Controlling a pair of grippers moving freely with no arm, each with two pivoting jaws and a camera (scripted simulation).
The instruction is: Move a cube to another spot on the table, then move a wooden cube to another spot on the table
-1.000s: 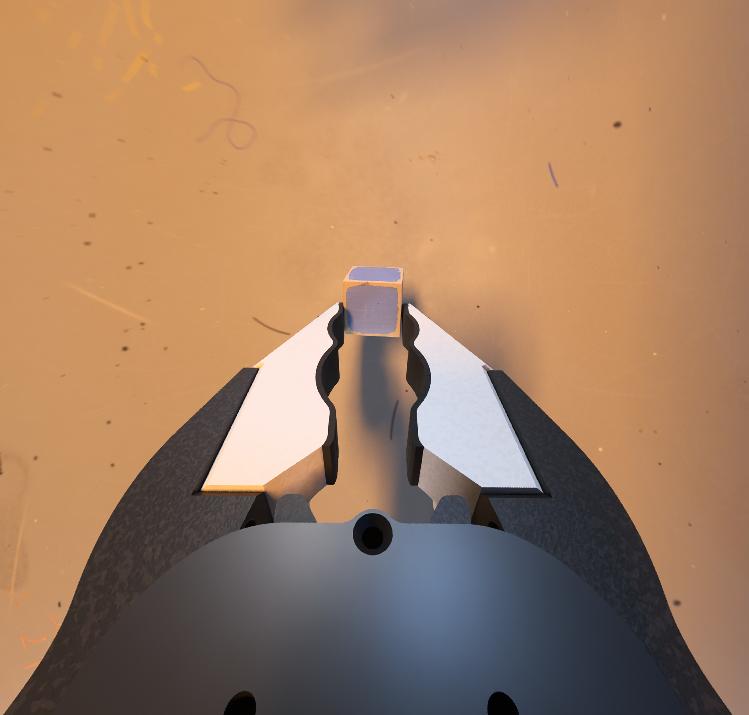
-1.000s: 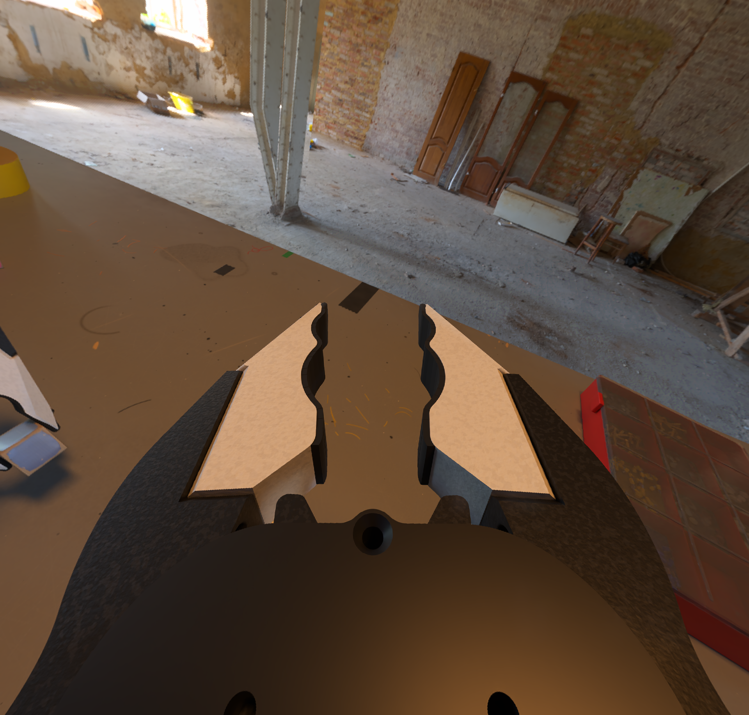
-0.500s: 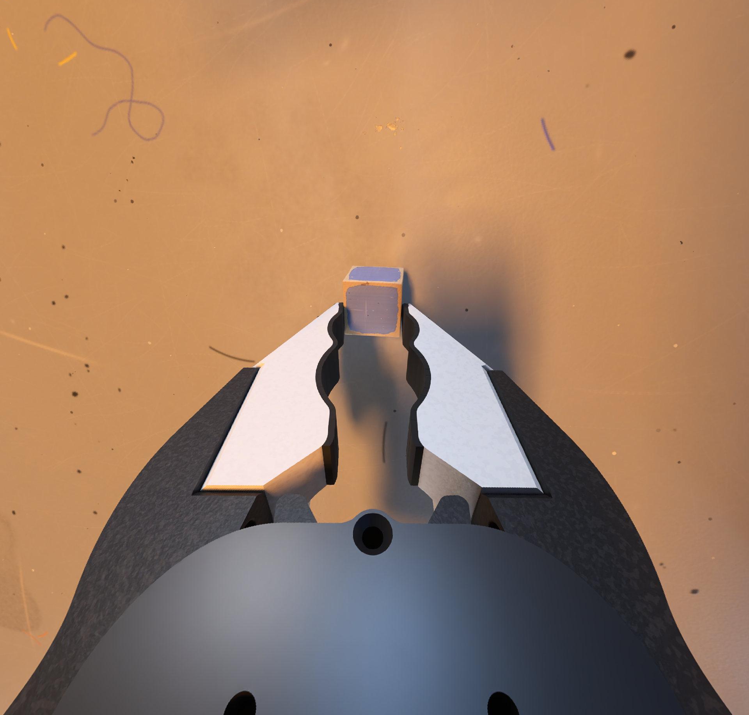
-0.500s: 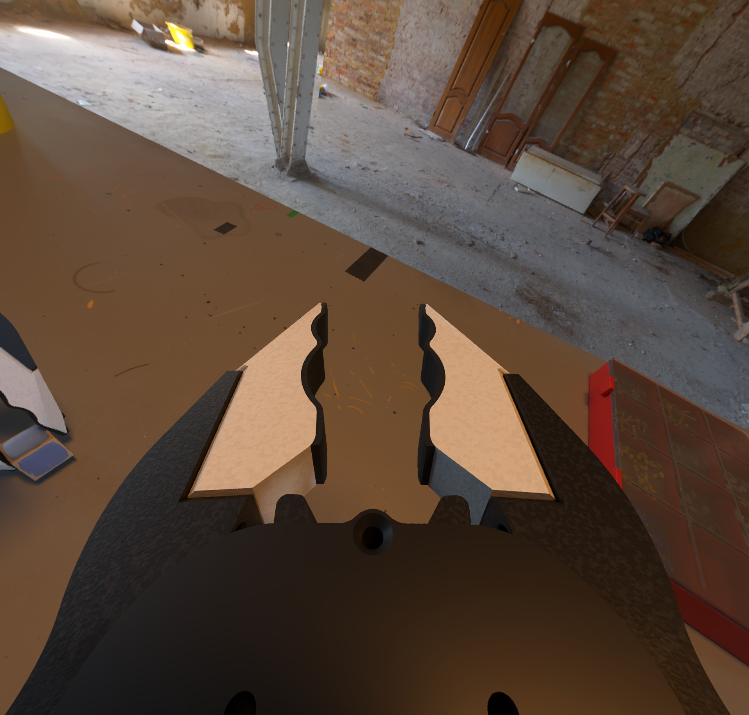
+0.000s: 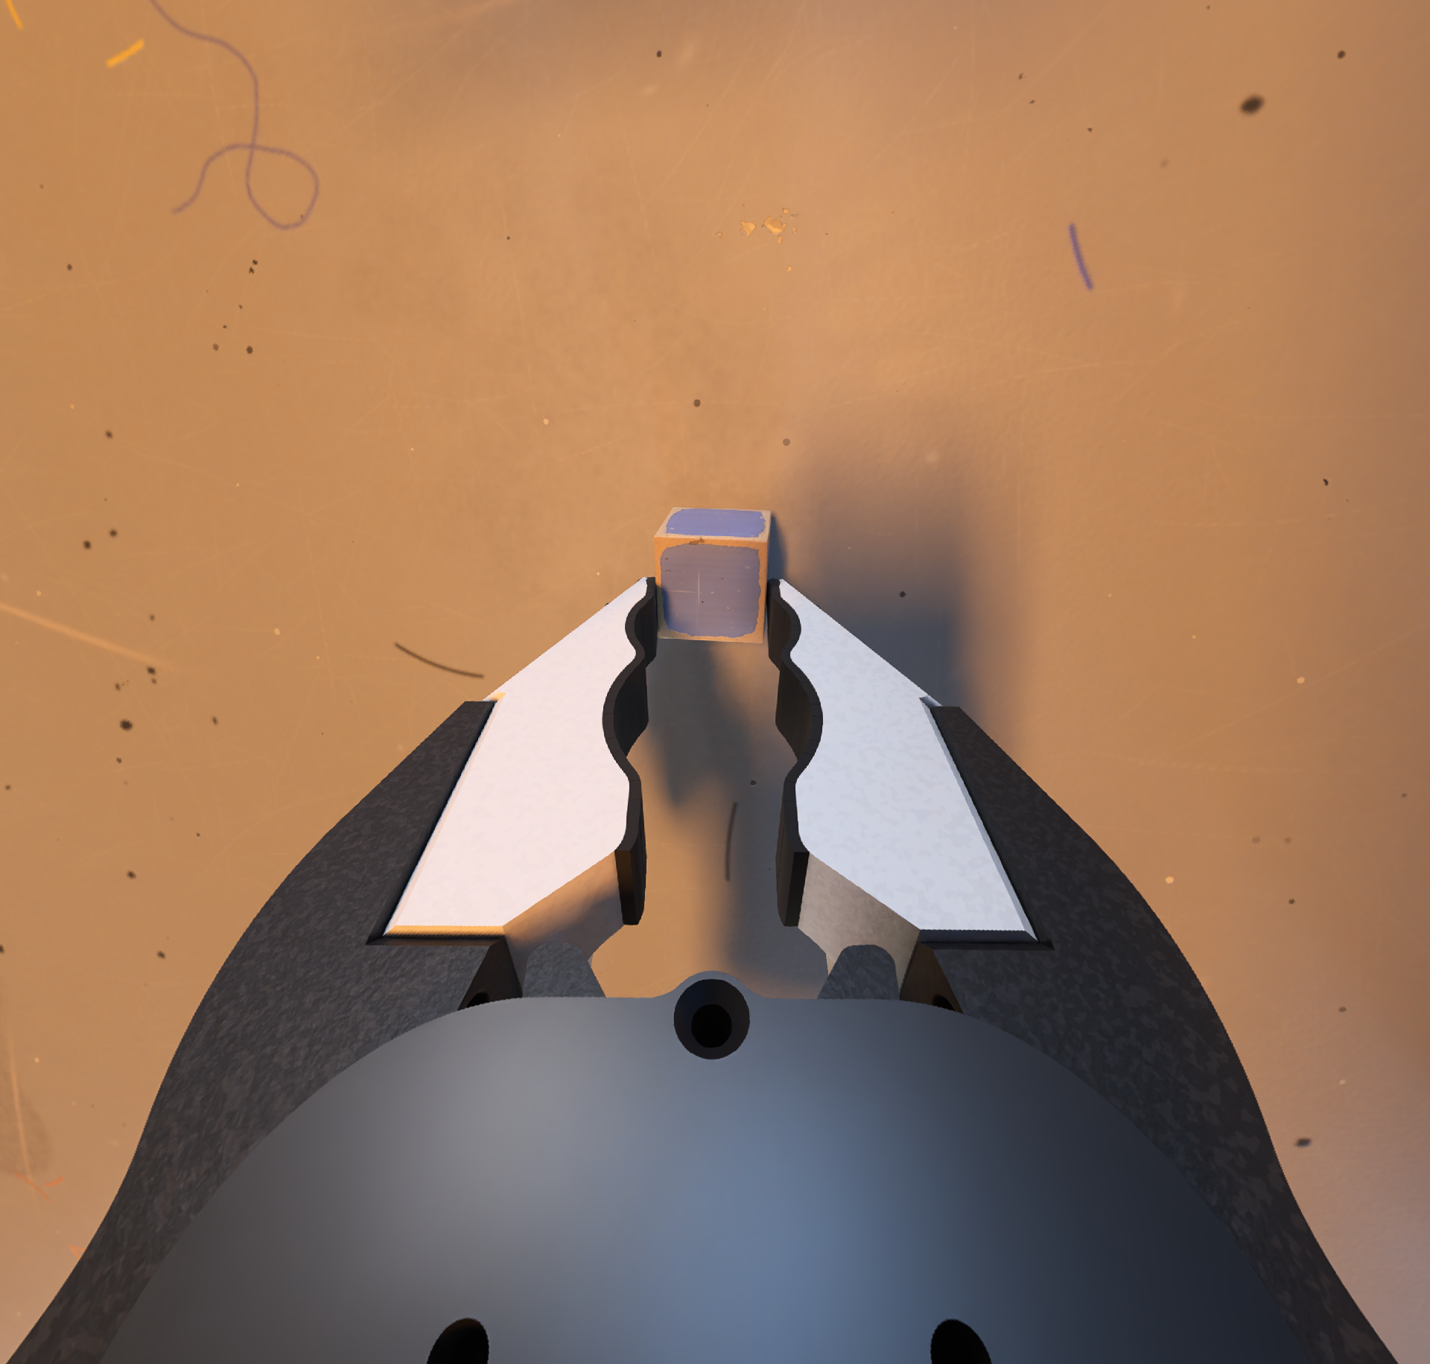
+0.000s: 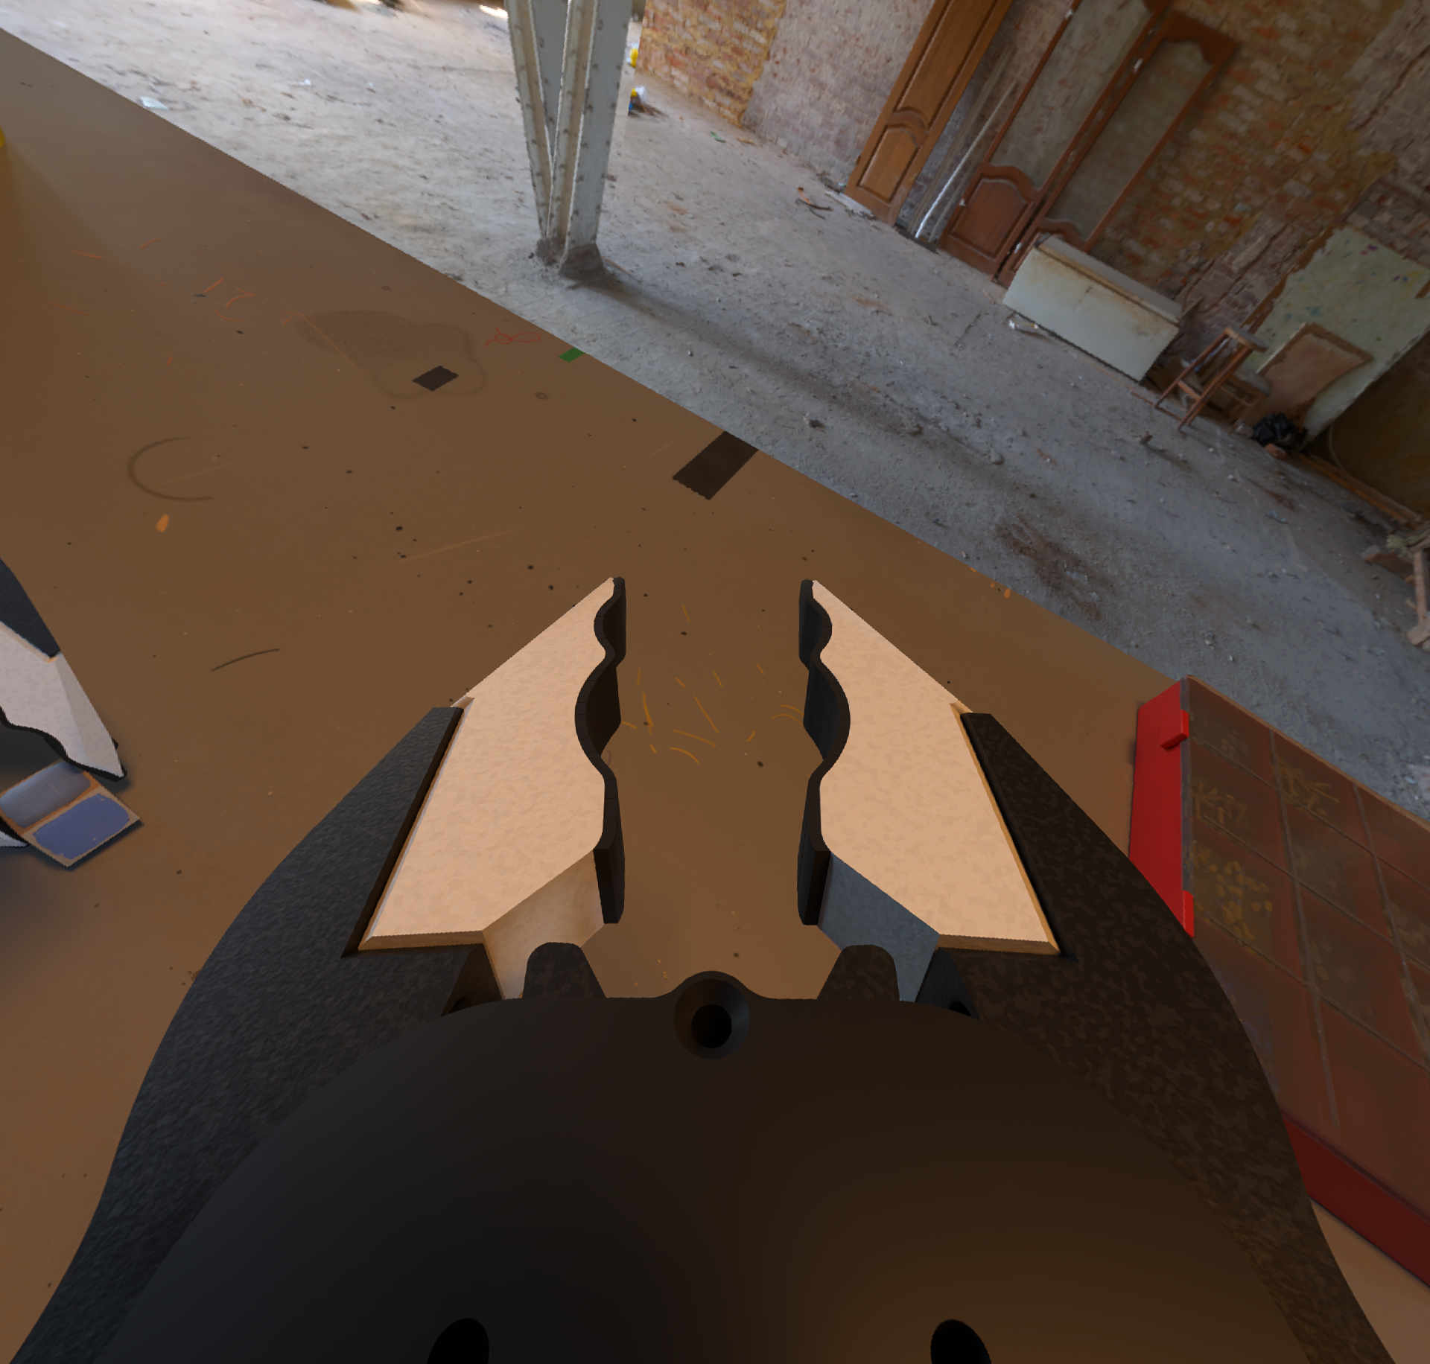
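A small wooden cube (image 5: 710, 584) with blue-grey painted faces sits between the tips of my left gripper (image 5: 710, 609), which is shut on it and holds it just above the table, its shadow close beneath. The same cube (image 6: 66, 816) shows at the left edge of the right wrist view, under the left gripper's fingers (image 6: 54, 716). My right gripper (image 6: 710, 607) is open and empty, hovering over the brown table to the right of the cube. No second cube is in view.
A red box (image 6: 1284, 886) with a tiled top stands at the right. The table's far edge (image 6: 774, 460) runs diagonally, with a concrete floor beyond. A black patch (image 6: 713, 465) lies by that edge.
The left gripper has carried the cube across the table and a little lower; marks on the table slid past. The right gripper has tilted downward and drifted slightly, staying open.
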